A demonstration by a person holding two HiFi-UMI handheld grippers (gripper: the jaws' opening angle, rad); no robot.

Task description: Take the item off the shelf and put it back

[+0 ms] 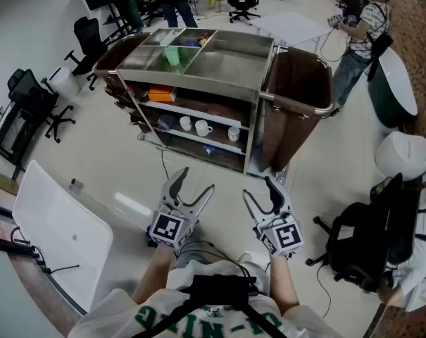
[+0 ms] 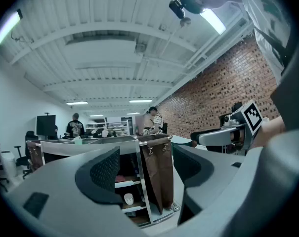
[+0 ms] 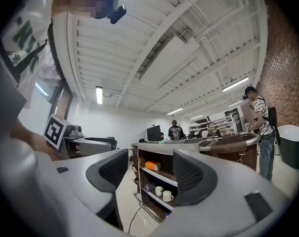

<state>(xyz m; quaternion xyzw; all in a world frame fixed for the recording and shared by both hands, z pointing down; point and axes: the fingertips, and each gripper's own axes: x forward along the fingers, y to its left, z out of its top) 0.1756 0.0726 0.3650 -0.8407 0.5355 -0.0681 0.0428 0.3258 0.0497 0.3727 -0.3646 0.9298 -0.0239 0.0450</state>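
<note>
A steel cart point(image 1: 227, 81) with open shelves stands on the floor ahead of me. An orange box point(image 1: 160, 94) lies on its upper shelf, and three white cups point(image 1: 202, 127) sit on the shelf below. Both grippers hang in front of the cart, well short of it. My left gripper point(image 1: 196, 180) is open and holds nothing. My right gripper point(image 1: 258, 187) is open too, also empty. The right gripper view shows the orange box point(image 3: 152, 165) and two cups point(image 3: 167, 196) between its spread jaws. In the left gripper view one cup point(image 2: 129, 199) shows between the jaws.
A brown bag point(image 1: 301, 97) hangs on the cart's right end, and a green cup point(image 1: 172, 55) stands in a top tray. A white table point(image 1: 58, 224) is at my left, a black chair point(image 1: 367, 238) at my right. A person point(image 1: 360, 34) stands beyond the cart. A cable point(image 1: 163, 164) runs across the floor.
</note>
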